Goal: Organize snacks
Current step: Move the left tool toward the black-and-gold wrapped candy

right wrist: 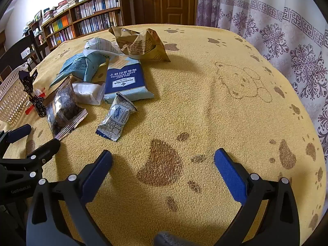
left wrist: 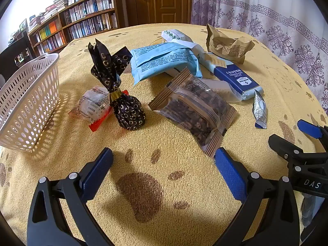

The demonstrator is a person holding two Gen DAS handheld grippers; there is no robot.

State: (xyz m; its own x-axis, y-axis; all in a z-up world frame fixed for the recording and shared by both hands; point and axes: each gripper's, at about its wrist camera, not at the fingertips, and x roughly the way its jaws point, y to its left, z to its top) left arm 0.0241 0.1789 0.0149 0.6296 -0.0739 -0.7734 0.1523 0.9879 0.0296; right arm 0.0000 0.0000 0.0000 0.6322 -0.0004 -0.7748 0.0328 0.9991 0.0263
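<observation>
Several snacks lie on a yellow paw-print tablecloth [left wrist: 174, 145]. In the left wrist view, a black twist-wrapped candy [left wrist: 129, 112] stands beside a clear red-edged packet [left wrist: 94, 106]. A striped clear pouch of dark snack [left wrist: 194, 112] lies just beyond my open left gripper [left wrist: 164, 160]. Behind are a light blue packet [left wrist: 162, 59], a blue cracker pack [left wrist: 233, 75], a brown paper bag [left wrist: 227, 43] and a small silver-blue sachet [left wrist: 259, 110]. A white slotted basket [left wrist: 26, 102] sits at the left. My right gripper [right wrist: 163, 160] is open over bare cloth, right of the sachet [right wrist: 116, 119].
The right half of the table [right wrist: 235, 94] holds only cloth, with a patterned curtain [right wrist: 287, 24] past its edge. A bookshelf [left wrist: 78, 20] and wooden door [left wrist: 162, 0] stand behind. In the right wrist view the left gripper's fingers [right wrist: 20, 132] show at the left edge.
</observation>
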